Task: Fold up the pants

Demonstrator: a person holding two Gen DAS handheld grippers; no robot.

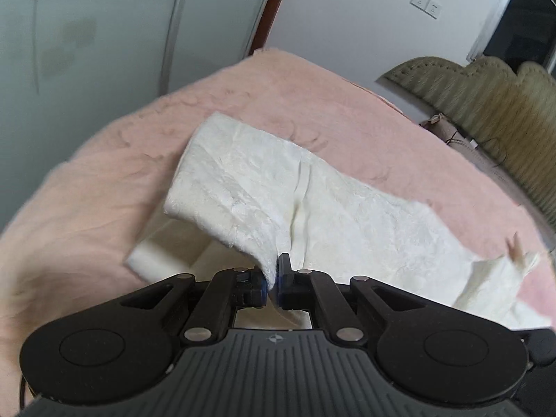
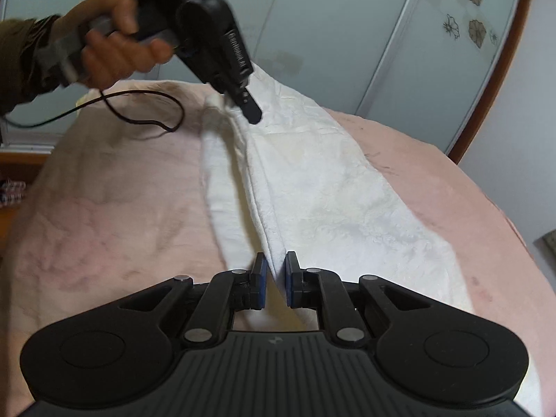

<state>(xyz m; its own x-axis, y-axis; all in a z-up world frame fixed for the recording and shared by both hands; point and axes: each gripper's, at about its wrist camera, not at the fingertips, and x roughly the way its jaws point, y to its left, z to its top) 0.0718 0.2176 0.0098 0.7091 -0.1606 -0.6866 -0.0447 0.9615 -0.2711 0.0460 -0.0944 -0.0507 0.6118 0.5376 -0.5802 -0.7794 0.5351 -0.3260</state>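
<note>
Both my grippers pinch the white pants (image 1: 312, 205) over the pink blanket (image 1: 104, 180).

My left gripper (image 1: 272, 279) clamps one raised fabric edge; my right gripper (image 2: 276, 283) clamps another fold, and the pants stretch between them, partly lifted off the bed.

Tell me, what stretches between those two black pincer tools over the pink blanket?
Only the white textured pants. In the right wrist view they run as a raised band from the right gripper up to the left gripper, each clamped on the fabric.
</note>
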